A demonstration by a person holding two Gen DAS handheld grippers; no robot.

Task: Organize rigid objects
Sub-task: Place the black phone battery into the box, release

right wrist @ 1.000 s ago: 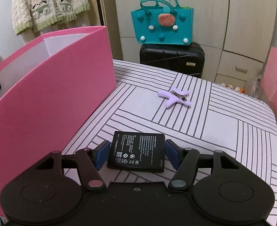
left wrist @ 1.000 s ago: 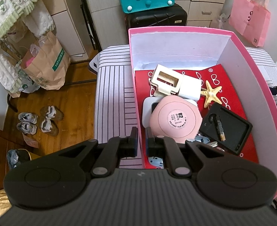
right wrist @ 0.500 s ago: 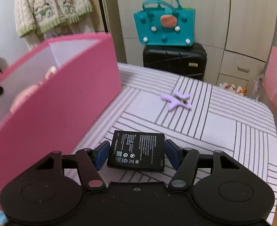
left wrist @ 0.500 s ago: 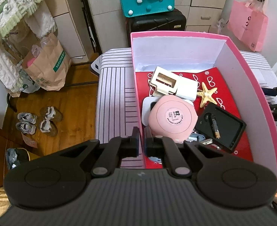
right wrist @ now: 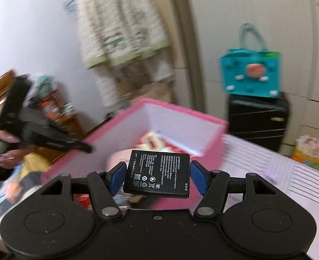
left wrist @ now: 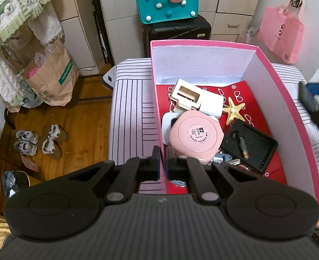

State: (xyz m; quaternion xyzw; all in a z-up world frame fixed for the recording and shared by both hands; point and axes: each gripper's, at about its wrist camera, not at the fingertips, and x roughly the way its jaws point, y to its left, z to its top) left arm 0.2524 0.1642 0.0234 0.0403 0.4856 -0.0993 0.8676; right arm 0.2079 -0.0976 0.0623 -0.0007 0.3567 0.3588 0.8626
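Battery point(right wrist: 157, 173) is off the striped desk point(right wrist: 289, 173) now and riding up in the right tool point(right wrist: 157, 176), blue pads clamped on both its edges, hanging lower centre of frame over the pink box point(left wrist: 276, 80). Left tool point(left wrist: 163, 164) sits clenched on the box's near left wall, steadying it. Looks like the drop-in is next, beside the pink round case point(left wrist: 195, 134).

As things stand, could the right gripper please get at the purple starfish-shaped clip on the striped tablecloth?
Probably not yet. The right gripper is shut on the flat black battery, so its jaws are full, and it is aimed at the pink box. The clip lies off to its right, unobstructed.
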